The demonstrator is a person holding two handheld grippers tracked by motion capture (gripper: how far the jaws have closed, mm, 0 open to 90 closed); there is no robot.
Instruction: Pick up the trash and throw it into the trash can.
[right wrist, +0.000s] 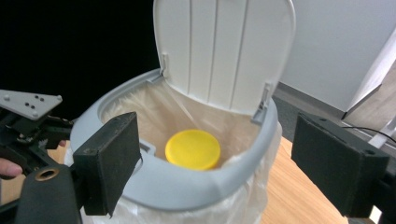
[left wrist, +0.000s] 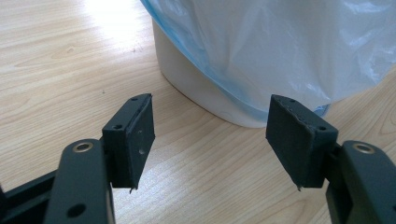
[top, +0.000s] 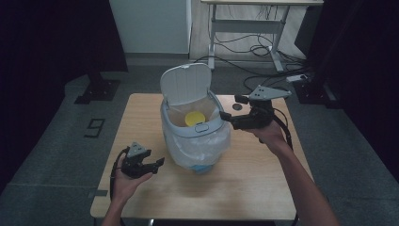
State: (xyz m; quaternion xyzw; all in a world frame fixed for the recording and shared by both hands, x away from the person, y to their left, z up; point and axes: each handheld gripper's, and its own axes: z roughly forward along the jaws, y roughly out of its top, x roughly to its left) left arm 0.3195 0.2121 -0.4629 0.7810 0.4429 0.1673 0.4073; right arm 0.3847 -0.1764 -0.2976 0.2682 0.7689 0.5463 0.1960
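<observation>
Bin with its lid up stands in the middle of our table. Near us, our left gripper rests beside it, jaws wide and empty. Farther off, our right gripper sits at the rim, jaws wide and empty. Inside lies a yellow disc.

The plastic liner drapes over the bin, hiding most of its wall. The yellow disc lies inside, its underside unseen. At two o'clock from the bin, a small dark thing on the table is too small to identify. The left gripper view cuts the bin off at twelve o'clock.
</observation>
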